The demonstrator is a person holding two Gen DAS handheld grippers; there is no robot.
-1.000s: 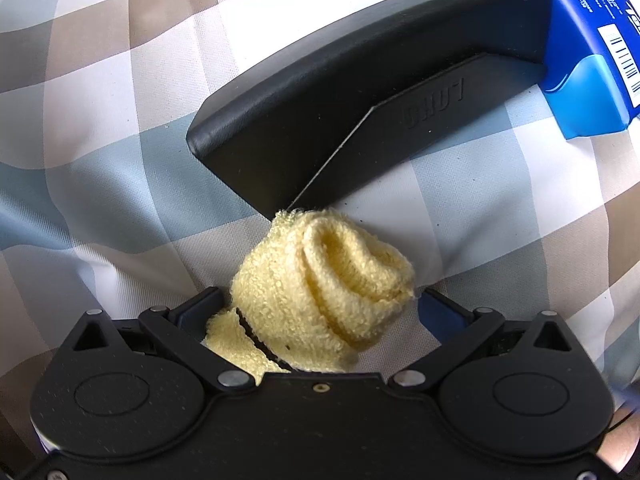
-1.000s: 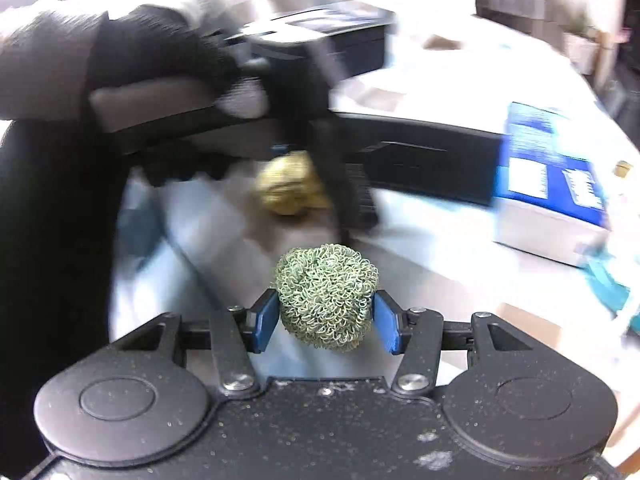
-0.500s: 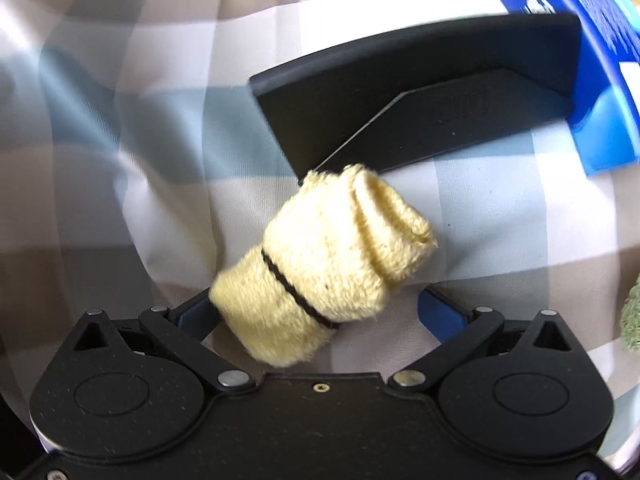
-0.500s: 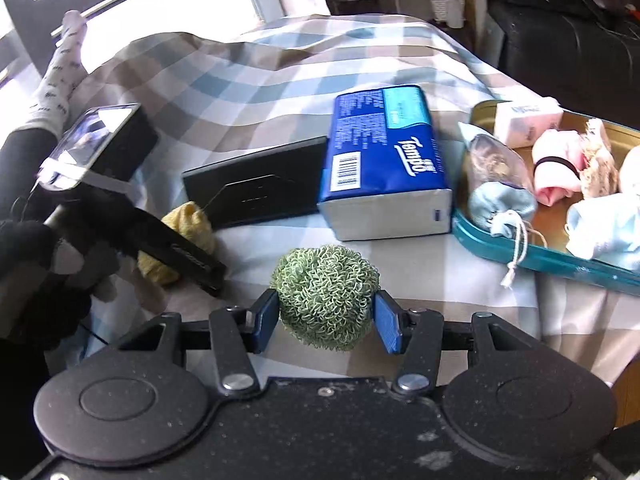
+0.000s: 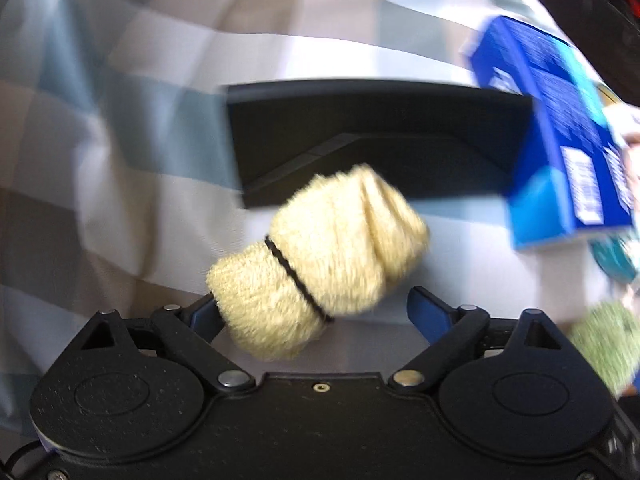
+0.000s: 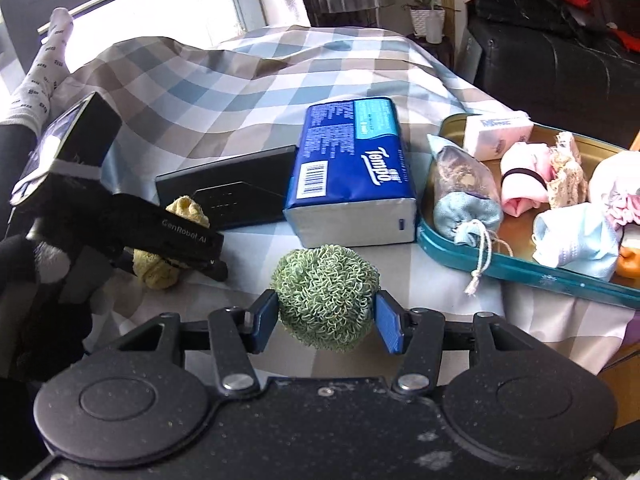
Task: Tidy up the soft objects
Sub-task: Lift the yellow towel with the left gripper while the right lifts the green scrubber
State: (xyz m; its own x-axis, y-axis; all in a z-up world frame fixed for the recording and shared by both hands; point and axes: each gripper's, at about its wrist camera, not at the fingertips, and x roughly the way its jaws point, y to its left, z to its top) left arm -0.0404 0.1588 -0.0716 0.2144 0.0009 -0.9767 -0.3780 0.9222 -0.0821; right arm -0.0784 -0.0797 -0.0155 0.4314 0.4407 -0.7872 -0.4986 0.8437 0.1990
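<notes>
My left gripper (image 5: 316, 306) is shut on a yellow rolled cloth (image 5: 320, 272) bound with a black band, held above the checked tablecloth. It also shows in the right wrist view (image 6: 160, 264), under the left gripper (image 6: 180, 248). My right gripper (image 6: 326, 320) is shut on a green knitted ball (image 6: 326, 294), which shows blurred in the left wrist view (image 5: 604, 348). A teal tray (image 6: 520, 268) at the right holds several soft items: pink and light blue cloths and a drawstring pouch (image 6: 464, 200).
A blue Tempo tissue pack (image 6: 352, 172) lies mid-table, also in the left wrist view (image 5: 560, 140). A black flat case (image 6: 228, 192) lies beside it, ahead of the left gripper (image 5: 380, 140). A dark sofa stands at the far right.
My left gripper has lifted the yellow cloth off the table and swung right; the case and tissue pack shifted left in its view. My right gripper has held the green ball throughout.
</notes>
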